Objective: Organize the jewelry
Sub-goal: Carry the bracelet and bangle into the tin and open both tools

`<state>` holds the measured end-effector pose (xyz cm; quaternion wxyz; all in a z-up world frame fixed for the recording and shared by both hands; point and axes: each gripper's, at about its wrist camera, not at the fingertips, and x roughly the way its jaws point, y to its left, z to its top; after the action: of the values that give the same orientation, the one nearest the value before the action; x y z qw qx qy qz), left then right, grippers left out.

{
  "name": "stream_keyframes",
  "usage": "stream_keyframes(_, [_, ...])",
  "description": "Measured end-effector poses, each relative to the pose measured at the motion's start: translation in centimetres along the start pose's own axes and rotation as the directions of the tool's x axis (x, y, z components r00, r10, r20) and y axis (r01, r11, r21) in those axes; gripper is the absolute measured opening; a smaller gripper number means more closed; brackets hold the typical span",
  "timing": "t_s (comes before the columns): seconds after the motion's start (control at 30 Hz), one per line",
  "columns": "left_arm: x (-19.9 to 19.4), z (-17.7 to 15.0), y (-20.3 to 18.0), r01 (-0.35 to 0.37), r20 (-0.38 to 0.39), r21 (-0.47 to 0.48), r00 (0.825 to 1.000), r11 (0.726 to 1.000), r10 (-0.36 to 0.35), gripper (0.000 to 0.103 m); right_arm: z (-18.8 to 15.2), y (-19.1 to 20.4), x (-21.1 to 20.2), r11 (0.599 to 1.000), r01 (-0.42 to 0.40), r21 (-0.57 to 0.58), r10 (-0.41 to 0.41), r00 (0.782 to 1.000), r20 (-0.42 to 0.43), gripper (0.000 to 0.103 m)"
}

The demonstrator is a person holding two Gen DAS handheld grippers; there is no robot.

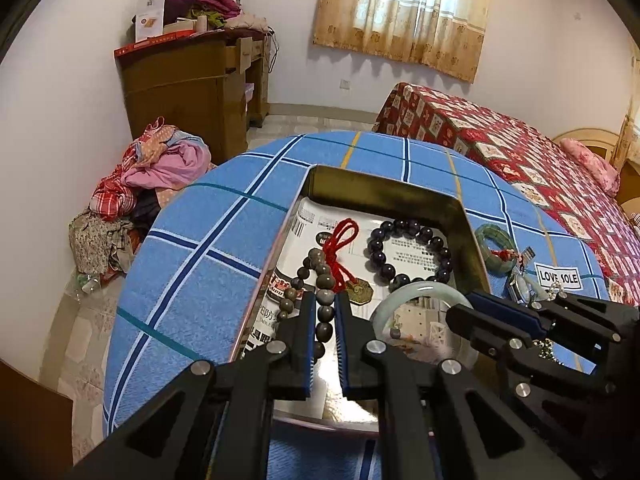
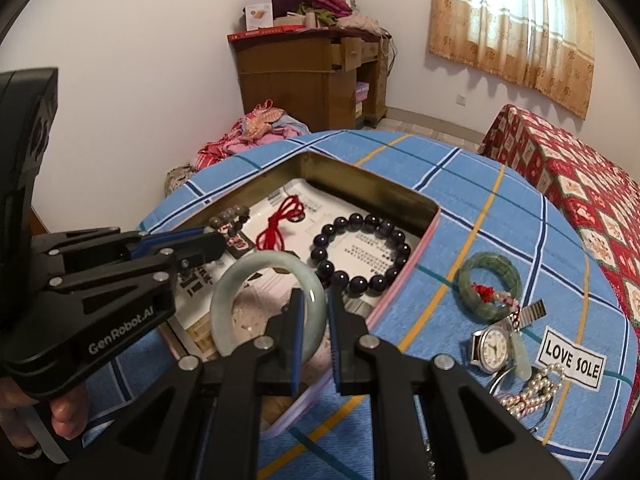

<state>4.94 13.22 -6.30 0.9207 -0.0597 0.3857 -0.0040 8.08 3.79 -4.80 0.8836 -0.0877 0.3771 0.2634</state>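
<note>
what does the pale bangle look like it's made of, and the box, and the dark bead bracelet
Pale bangle: jade or glass, judging by its milky, translucent, glossy look.
Box: probably tin, since its thin walls have a dull brassy sheen.
Dark bead bracelet: polished stone or glass, as the purple-black beads show highlights.

A metal tray [image 2: 372, 186] sits on the counter [image 2: 472, 216]. Between the right fingers [image 2: 297, 332] lies a bangle's [image 2: 224, 300] rim; ahead of them, a bead bracelet [image 2: 360, 252]. Right of them, outside the tray, lie a watch [image 2: 490, 346] and pearl strand [image 2: 532, 392].
</note>
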Motion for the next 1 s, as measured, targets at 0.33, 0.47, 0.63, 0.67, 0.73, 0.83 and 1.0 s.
stream_keyframes(0.33, [0.6,-0.3,0.1,-0.006,-0.018,0.007,1.0,1.0,0.006,0.008,-0.2,0.4,0.3,1.0,0.002,-0.005,-0.002,1.0,-0.008,0.014])
stream_keyframes(0.47, [0.8,-0.5,0.1,-0.008,-0.024,0.008,1.0,1.0,0.008,0.008,-0.2,0.3,0.3,1.0,0.003,-0.006,-0.004,1.0,-0.008,0.014])
stream_keyframes(0.63, [1.0,-0.5,0.1,-0.02,-0.031,0.003,0.999,1.0,0.02,0.009,-0.3,0.4,0.4,1.0,0.006,-0.011,-0.006,1.0,-0.011,0.015])
stream_keyframes(0.67, [1.0,-0.5,0.2,-0.025,-0.031,0.0,0.999,1.0,0.025,0.009,-0.2,0.3,0.4,1.0,0.005,-0.006,-0.005,1.0,-0.008,0.015])
stream_keyframes(0.73, [0.9,-0.4,0.3,-0.031,-0.035,-0.011,0.999,0.999,0.03,0.01,-0.2,0.1,0.3,1.0,0.01,0.004,-0.01,1.0,-0.001,0.015])
stream_keyframes(0.83, [0.7,-0.3,0.5,-0.027,-0.036,-0.029,0.999,0.999,0.026,0.037,-0.2,-0.1,-0.2,1.0,0.004,0.014,-0.004,1.0,0.011,0.025])
stream_keyframes(1.0, [-0.4,0.0,-0.2,-0.005,-0.003,-0.02,1.0,1.0,0.005,0.062,-0.1,-0.5,-1.2,1.0,0.02,0.022,-0.02,0.999,0.035,0.029])
